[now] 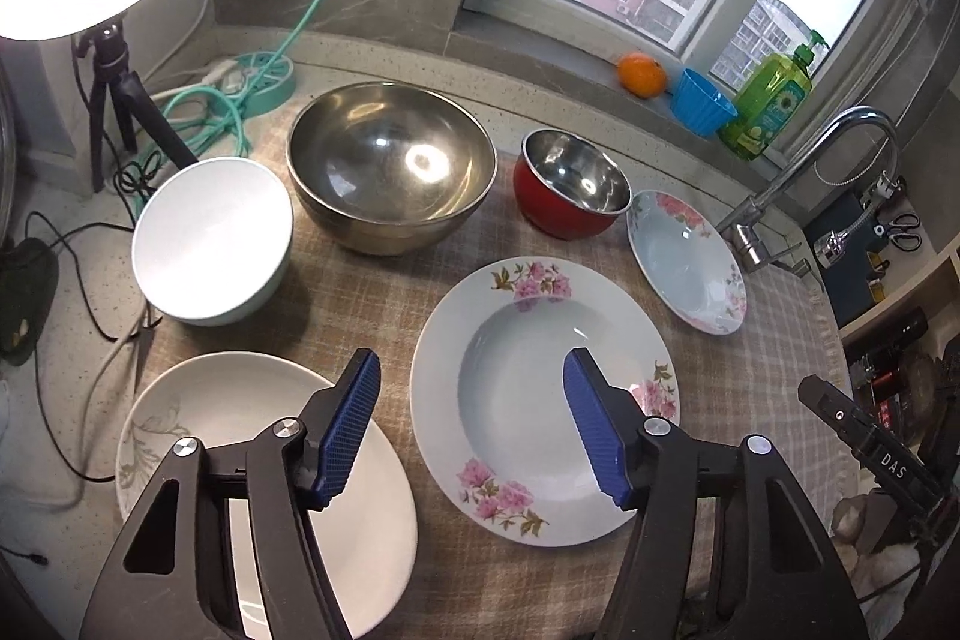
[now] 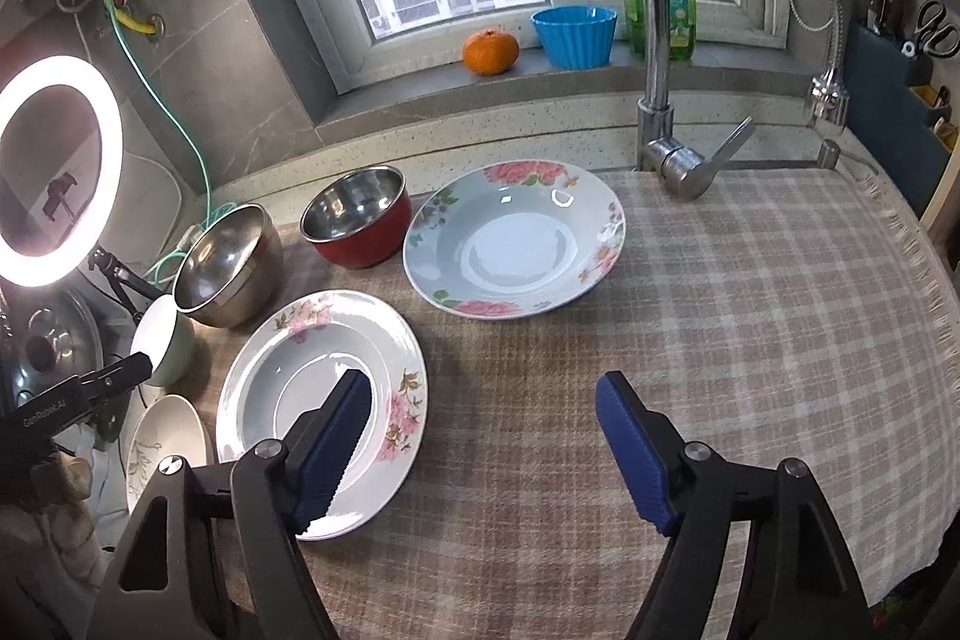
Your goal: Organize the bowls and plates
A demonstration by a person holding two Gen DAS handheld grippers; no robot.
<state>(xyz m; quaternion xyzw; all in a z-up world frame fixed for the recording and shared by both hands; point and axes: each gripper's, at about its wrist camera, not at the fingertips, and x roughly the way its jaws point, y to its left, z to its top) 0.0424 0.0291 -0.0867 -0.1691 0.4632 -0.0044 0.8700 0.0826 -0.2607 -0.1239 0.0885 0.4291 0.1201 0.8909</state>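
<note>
Both the left gripper (image 1: 474, 421) and right gripper (image 2: 483, 451) stand open, holding nothing. The large floral plate (image 1: 540, 400) lies at five o'clock from the steel bowl (image 1: 390, 172) on the checked cloth (image 2: 750, 310). Pinch its glossy, slippery rim squarely (glazed ceramic, probably).

Checked cloth (image 2: 750, 316) lies bare right of the two floral plates, giving open passage up to the faucet (image 2: 660, 40). Leftward, the near floral plate (image 2: 324, 382), far floral plate (image 2: 516, 244), red bowl (image 2: 360, 226), steel bowl (image 2: 231, 274) and white bowl (image 1: 210, 244) crowd together with narrow gaps.
</note>
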